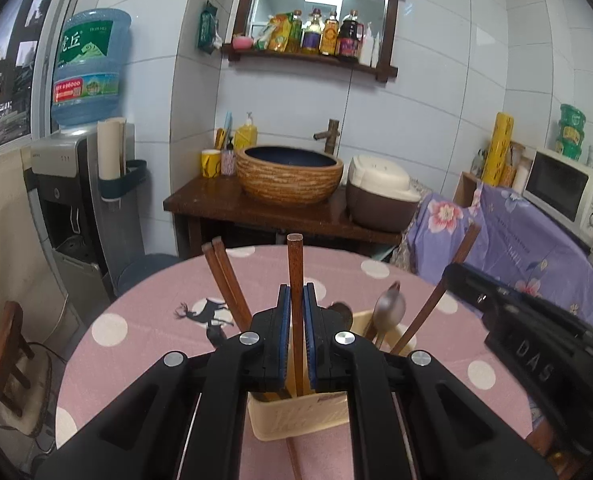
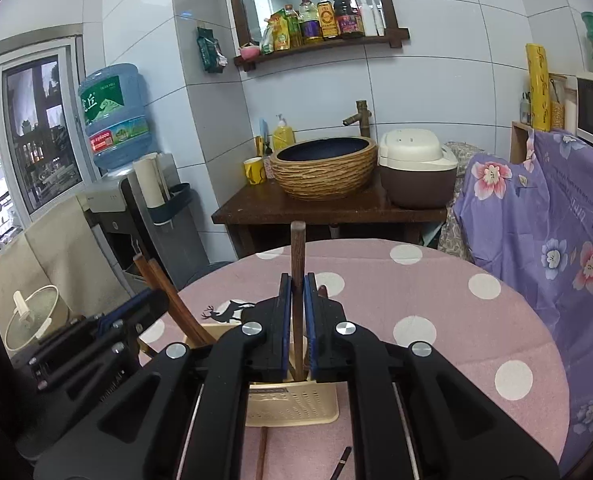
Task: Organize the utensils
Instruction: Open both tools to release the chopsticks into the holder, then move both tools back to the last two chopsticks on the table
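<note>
The pink, white-dotted tabletop point(image 1: 144, 300) is being occupied by a cream slotted holder point(image 1: 300, 416), seen low in both views, just past the tools.

The left tool point(image 1: 296, 312) is being held level over the holder, its blue-padded jaws clamped on a reddish wooden chopstick point(image 1: 295, 272). That stick's long axis is being kept upright, blunt end up, lower end down inside the holder.

The right tool point(image 2: 297, 300) is being held the same way beside it, jaws clamped on a darker chopstick point(image 2: 297, 252), also upright with its lower end in the holder.

A pair of chopsticks point(image 1: 224, 276) is leaning left out of the holder, and another stick point(image 1: 452, 276) is leaning right. A metal spoon point(image 1: 390, 308) is being kept bowl-up in the far compartment.

A loose stick point(image 2: 261, 452) is lying on the tabletop nearer the camera.
</note>
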Tool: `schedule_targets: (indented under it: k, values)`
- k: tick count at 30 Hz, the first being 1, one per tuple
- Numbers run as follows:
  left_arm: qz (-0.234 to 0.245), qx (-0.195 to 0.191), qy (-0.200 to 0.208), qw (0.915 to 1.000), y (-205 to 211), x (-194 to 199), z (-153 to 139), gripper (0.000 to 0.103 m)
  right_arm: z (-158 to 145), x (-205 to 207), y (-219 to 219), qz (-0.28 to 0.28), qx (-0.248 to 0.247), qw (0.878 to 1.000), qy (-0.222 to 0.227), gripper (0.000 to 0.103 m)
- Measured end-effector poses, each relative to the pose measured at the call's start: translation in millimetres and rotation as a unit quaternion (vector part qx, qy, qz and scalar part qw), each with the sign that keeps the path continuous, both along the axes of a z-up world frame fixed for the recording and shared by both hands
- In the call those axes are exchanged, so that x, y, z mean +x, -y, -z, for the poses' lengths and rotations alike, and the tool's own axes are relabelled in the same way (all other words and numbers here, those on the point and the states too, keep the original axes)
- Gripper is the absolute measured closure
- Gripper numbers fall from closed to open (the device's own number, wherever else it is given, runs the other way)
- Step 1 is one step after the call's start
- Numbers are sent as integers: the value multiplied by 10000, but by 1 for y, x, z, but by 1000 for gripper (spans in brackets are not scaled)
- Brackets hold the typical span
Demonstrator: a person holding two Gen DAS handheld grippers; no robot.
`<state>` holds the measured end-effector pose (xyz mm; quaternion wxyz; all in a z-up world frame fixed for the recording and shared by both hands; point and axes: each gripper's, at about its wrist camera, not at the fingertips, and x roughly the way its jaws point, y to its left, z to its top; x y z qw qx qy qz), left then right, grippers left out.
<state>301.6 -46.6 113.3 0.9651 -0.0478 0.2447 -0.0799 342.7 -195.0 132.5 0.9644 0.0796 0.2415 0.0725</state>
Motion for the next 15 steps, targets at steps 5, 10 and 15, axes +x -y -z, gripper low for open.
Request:
schedule_targets:
  k: [5, 10, 15]
  values:
    - [8, -79, -102, 9999, -4, 0, 6, 95, 6, -3, 4, -27, 29, 10000, 64, 95]
    - [186, -149, 25, 9997, -6, -19, -3, 81, 7, -15, 13, 67, 152, 9998, 105, 66]
    - [125, -238, 326, 9991, -19, -63, 3, 43, 20, -46, 15, 299, -273, 9991, 116, 56]
